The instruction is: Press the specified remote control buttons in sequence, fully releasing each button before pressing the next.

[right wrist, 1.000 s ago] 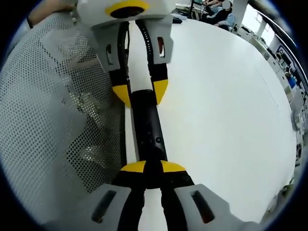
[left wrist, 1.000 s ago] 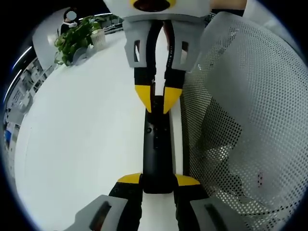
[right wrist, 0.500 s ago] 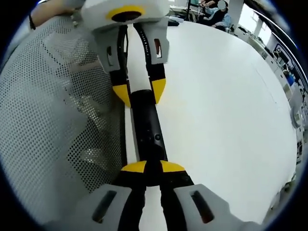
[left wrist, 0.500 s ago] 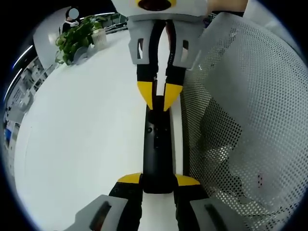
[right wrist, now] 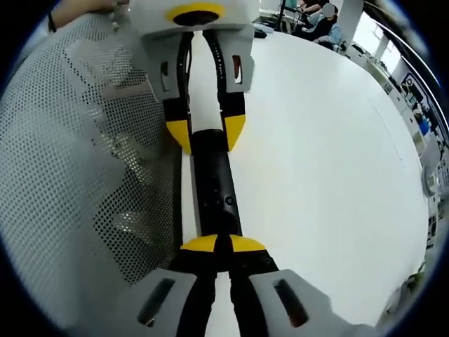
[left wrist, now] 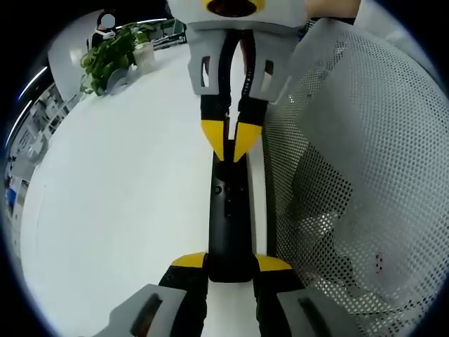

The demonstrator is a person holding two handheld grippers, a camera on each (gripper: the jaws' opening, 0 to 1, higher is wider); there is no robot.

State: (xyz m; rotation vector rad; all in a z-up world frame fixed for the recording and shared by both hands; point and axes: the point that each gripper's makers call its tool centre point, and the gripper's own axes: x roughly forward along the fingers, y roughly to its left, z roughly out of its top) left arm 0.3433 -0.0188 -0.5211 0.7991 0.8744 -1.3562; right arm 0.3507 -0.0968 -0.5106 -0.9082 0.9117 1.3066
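Note:
A long black remote point(left wrist: 228, 210) lies over the white table point(left wrist: 119, 196), with a small round button point(left wrist: 219, 189) on its top. My left gripper point(left wrist: 230, 263) is shut on its near end, one yellow-tipped jaw on each side. My right gripper point(left wrist: 230, 144) comes in from the top of the left gripper view, tips drawn together on the remote's far end. In the right gripper view the remote point(right wrist: 214, 186) runs up from my right gripper point(right wrist: 216, 243), whose tips meet on its top face. The left gripper point(right wrist: 205, 133) clamps the far end.
A white perforated mesh surface point(left wrist: 351, 161) rises close beside the remote, seen again as mesh point(right wrist: 70, 154) in the right gripper view. A potted plant point(left wrist: 112, 56) stands at the table's far edge. The table point(right wrist: 316, 140) stretches open on the other side.
The right gripper's yellow tips have drawn closer together on the remote's top. The left gripper and the remote have stayed as they were.

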